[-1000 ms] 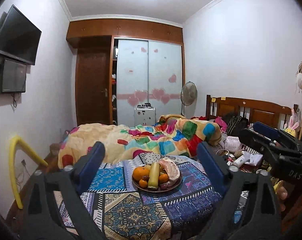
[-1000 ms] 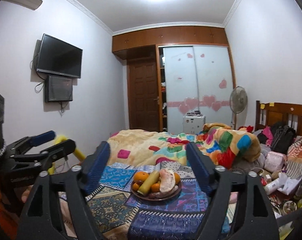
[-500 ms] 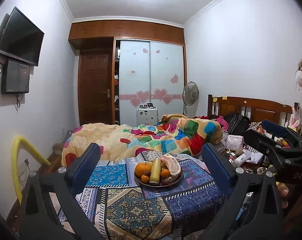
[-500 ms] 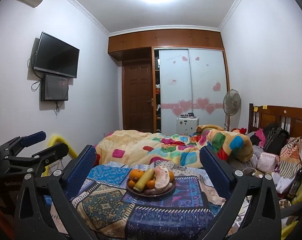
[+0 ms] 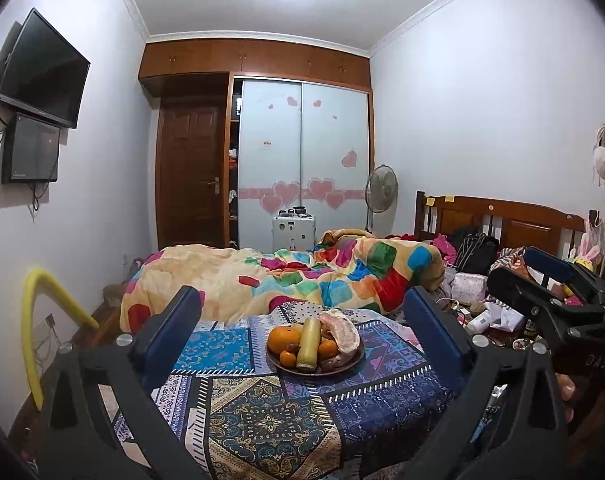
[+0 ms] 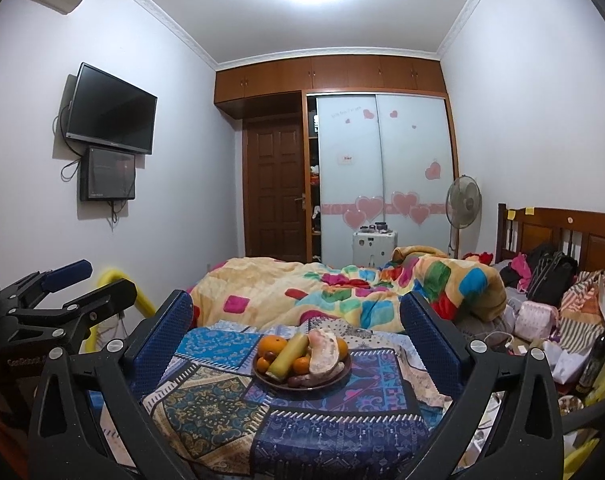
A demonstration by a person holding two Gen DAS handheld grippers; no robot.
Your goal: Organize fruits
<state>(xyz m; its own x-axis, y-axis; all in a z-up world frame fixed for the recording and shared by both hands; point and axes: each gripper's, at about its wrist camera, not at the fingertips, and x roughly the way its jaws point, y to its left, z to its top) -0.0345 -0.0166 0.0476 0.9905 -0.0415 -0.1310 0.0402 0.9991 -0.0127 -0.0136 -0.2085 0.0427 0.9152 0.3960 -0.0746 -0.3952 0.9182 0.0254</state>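
Observation:
A dark plate of fruit sits on a patterned tablecloth. It holds oranges, a yellow-green cucumber-like fruit, a peeled pomelo piece and small dark fruits. The plate also shows in the right wrist view, with the orange and the pomelo. My left gripper is open and empty, well short of the plate. My right gripper is open and empty, also short of it. The right gripper body shows at the right of the left view.
A bed with a colourful quilt lies behind the table. Bags and clutter crowd the right side, with a dark bottle. A yellow curved tube stands at the left. A fan and wardrobe are at the back.
Both grippers' jaws have opened wider. Both cameras pulled back and rose slightly, so the plate appears a little farther.

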